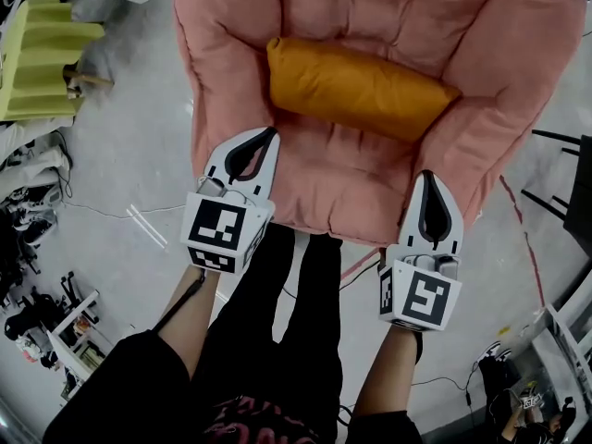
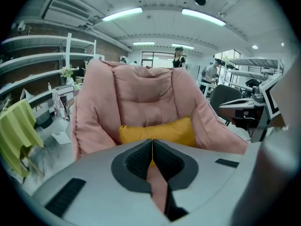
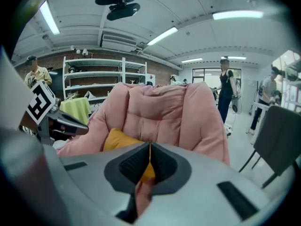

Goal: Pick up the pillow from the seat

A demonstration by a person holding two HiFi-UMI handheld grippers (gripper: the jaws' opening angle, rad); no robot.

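An orange pillow (image 1: 356,87) lies across the seat of a pink padded chair (image 1: 324,183), against the backrest. My left gripper (image 1: 272,133) hovers over the front left of the seat, jaws shut and empty, just short of the pillow's left end. Over the seat's front right edge my right gripper (image 1: 428,176) is also shut with nothing in it, below the pillow's right end. In the left gripper view the pillow (image 2: 157,131) lies straight ahead past the shut left gripper (image 2: 152,141). In the right gripper view the pillow (image 3: 117,139) shows left of the shut right gripper (image 3: 150,145).
A yellow-green folded chair (image 1: 46,58) stands on the floor at far left. Black chair legs (image 1: 560,174) and cables lie at right. Shelving (image 3: 101,79) and several people stand behind the pink chair. The person's legs are right below the seat's front edge.
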